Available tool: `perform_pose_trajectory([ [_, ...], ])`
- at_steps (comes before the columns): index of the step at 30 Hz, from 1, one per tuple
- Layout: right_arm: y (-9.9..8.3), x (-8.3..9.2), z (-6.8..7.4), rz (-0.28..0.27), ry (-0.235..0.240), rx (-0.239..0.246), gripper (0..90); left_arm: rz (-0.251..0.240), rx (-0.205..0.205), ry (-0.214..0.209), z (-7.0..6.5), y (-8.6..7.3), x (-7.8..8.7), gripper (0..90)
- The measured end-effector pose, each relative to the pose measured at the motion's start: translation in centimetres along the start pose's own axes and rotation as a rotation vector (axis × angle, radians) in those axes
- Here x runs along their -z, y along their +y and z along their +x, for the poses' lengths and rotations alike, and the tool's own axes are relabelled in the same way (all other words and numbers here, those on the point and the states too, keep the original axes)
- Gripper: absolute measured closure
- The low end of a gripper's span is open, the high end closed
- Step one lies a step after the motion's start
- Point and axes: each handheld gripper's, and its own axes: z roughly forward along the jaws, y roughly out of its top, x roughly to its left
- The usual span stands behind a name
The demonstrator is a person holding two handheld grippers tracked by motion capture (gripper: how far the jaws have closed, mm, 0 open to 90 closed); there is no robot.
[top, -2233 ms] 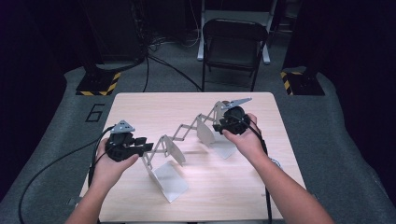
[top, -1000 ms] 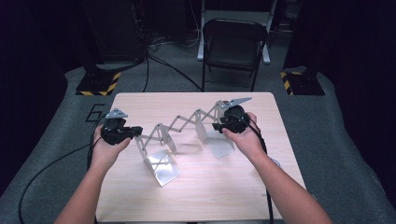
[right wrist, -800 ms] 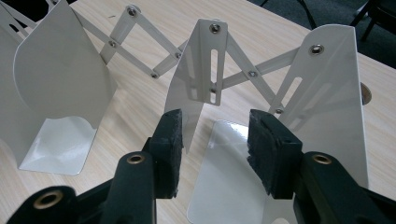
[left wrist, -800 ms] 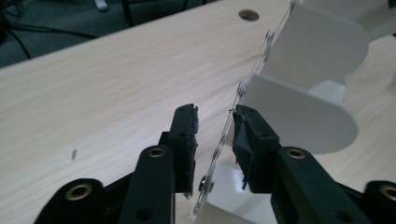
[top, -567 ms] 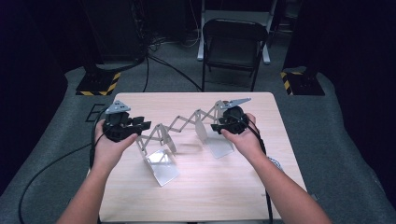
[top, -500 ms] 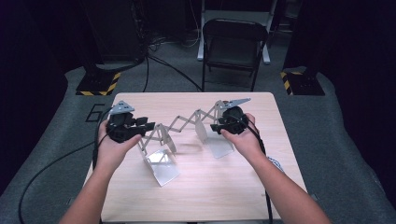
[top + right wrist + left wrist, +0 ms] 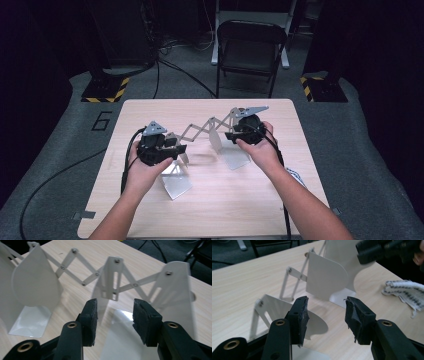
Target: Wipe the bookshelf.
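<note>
both grippers (image 7: 181,149) (image 7: 231,136) open, facing inward

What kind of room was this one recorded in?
Likely a lab or studio recording bay: a lone wooden table on grey carpet, hazard-striped stand bases, loose floor cables, and a folding chair against dark surroundings.

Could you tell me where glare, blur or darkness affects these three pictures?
High view: dark surroundings, lit pale wooden table. Left gripper view: the other hand's black tongs at top right are blurred. Right gripper view: glare on the glossy foot of the white metal extending bookend rack; its near panels look soft.
</note>
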Motion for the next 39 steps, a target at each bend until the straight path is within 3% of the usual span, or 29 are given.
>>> perform_pose_trajectory([
  [1, 0.0, 0.2, -0.4, -0.008, -0.017, 0.009, 54.6, 0.004, -0.004, -0.002, -0.2, -0.3, 0.0, 52.4],
  [7, -0.3, 1.6, -2.4, -0.042, -0.061, -0.045, 54.0, 0.013, -0.006, -0.018, -1.3, -2.0, -0.2, 52.1],
  [12, -0.4, 2.0, -3.1, -0.051, -0.109, -0.045, 54.0, 0.021, -0.001, -0.034, -1.7, -2.8, -0.7, 52.3],
  [17, -0.5, 1.9, -3.7, -0.028, -0.163, -0.037, 54.2, 0.026, -0.007, -0.039, -1.9, -3.2, -1.1, 52.2],
  [19, -0.8, 1.6, -4.0, -0.011, -0.168, -0.058, 54.8, 0.022, -0.006, -0.047, -1.9, -3.3, -1.1, 52.3],
  [23, -1.5, 0.8, -4.6, 0.037, -0.154, -0.066, 70.8, 0.005, -0.015, -0.053, -1.9, -3.4, -1.0, 52.4],
  [24, -1.7, 0.6, -4.6, 0.035, -0.149, -0.073, 75.3, 0.000, 0.003, -0.054, -2.0, -3.5, -1.0, 52.4],
  [27, -2.0, 0.4, -4.7, 0.057, -0.139, -0.077, 84.5, 0.005, 0.000, -0.055, -2.1, -3.5, -0.9, 52.2],
  [29, -2.0, 0.5, -4.5, 0.063, -0.153, -0.084, 85.6, 0.008, -0.017, -0.048, -2.1, -3.5, -0.9, 52.2],
  [39, -3.3, 2.5, -2.3, 0.121, -0.190, -0.043, 84.6, -0.004, -0.008, -0.051, -2.6, -3.4, -0.4, 52.2],
])
